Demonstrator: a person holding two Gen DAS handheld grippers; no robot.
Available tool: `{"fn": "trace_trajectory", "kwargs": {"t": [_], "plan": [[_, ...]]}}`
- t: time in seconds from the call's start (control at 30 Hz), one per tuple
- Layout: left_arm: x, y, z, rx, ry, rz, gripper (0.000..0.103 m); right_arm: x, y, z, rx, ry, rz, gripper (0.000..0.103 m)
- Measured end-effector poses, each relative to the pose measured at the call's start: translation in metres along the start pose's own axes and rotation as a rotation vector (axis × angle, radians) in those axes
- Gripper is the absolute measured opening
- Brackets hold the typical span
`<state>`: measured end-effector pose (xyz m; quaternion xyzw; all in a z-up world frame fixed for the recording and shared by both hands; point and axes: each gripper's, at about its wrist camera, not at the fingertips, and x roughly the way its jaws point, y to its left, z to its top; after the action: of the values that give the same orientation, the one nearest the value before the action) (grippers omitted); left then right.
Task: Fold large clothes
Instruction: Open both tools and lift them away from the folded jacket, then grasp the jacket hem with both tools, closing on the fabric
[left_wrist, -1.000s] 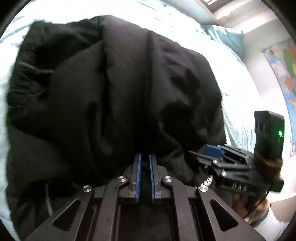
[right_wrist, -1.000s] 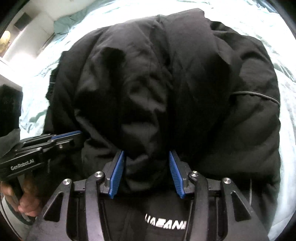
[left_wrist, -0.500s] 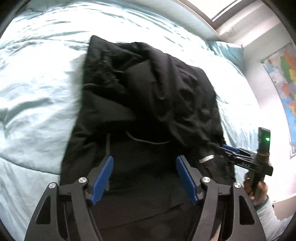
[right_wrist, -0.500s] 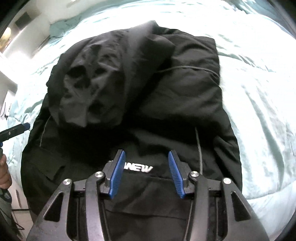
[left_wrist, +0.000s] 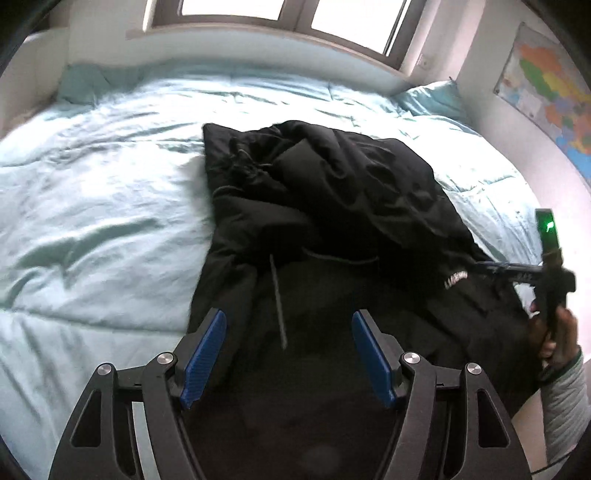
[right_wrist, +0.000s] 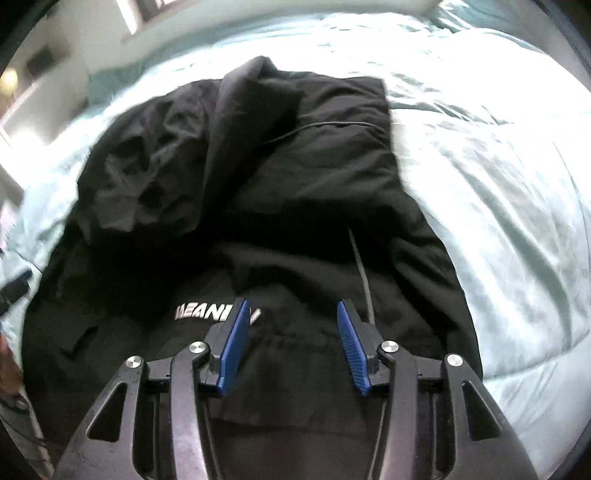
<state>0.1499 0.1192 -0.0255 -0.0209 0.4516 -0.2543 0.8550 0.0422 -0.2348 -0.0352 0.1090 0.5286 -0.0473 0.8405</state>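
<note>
1. Lying bunched on the bed (left_wrist: 92, 206), the black jacket (left_wrist: 332, 206) had a puffy upper layer folded loosely over its lower half; that layer looked likely to spring back open.
2. A drawcord (left_wrist: 277, 295) trailed loose and could snag.
3. Left gripper (left_wrist: 288, 354) stood wide and empty, right gripper (right_wrist: 291, 343) narrower, empty too, so nothing pinned the fold.
</note>
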Motion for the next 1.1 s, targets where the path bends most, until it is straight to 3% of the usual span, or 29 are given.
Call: {"fn": "trace_trajectory", "kwargs": {"t": [0.1, 0.17, 0.3, 0.37, 0.5, 0.53, 0.6, 0.73, 0.87, 0.9, 0.93, 0.97, 1.0, 1.1], "plan": [[-0.025, 0.003, -0.029, -0.026, -0.035, 0.05, 0.072, -0.026, -0.01, -0.028, 0.033, -0.063, -0.039, 0.053], [-0.038, 0.006, -0.045, -0.046, -0.036, 0.086, 0.072, -0.044, -0.014, -0.05, 0.036, -0.1, -0.076, 0.063], [-0.062, 0.024, -0.074, -0.131, 0.033, 0.121, 0.072, -0.074, -0.035, -0.086, 0.098, -0.088, -0.058, 0.063], [-0.067, 0.033, -0.084, -0.172, 0.069, 0.13, 0.072, -0.086, -0.046, -0.099, 0.12, -0.098, -0.123, 0.063], [-0.072, 0.038, -0.101, -0.226, 0.097, 0.005, 0.072, -0.105, -0.07, -0.122, 0.187, -0.111, -0.155, 0.063], [-0.069, 0.037, -0.104, -0.226, 0.109, 0.001, 0.07, -0.106, -0.075, -0.126, 0.2, -0.105, -0.157, 0.063], [-0.063, 0.033, -0.108, -0.204, 0.139, 0.043, 0.056, -0.105, -0.086, -0.134, 0.225, -0.087, -0.174, 0.063], [-0.055, 0.036, -0.118, -0.218, 0.159, 0.03, 0.056, -0.1, -0.104, -0.152, 0.259, -0.058, -0.177, 0.063], [-0.049, 0.039, -0.125, -0.242, 0.173, -0.004, 0.055, -0.086, -0.112, -0.163, 0.293, -0.016, -0.096, 0.062], [-0.049, 0.037, -0.125, -0.236, 0.168, 0.005, 0.044, -0.083, -0.113, -0.165, 0.302, -0.01, -0.08, 0.061], [-0.051, 0.033, -0.125, -0.232, 0.158, -0.009, 0.035, -0.081, -0.112, -0.166, 0.305, -0.006, -0.075, 0.049], [-0.056, 0.029, -0.124, -0.228, 0.143, -0.036, 0.019, -0.081, -0.108, -0.167, 0.297, -0.007, -0.057, 0.032], [-0.061, 0.024, -0.123, -0.216, 0.128, -0.035, 0.018, -0.086, -0.102, -0.168, 0.285, -0.014, -0.02, 0.032], [-0.078, 0.008, -0.119, -0.163, 0.079, -0.063, 0.018, -0.099, -0.08, -0.169, 0.203, -0.021, -0.053, 0.032]]}}
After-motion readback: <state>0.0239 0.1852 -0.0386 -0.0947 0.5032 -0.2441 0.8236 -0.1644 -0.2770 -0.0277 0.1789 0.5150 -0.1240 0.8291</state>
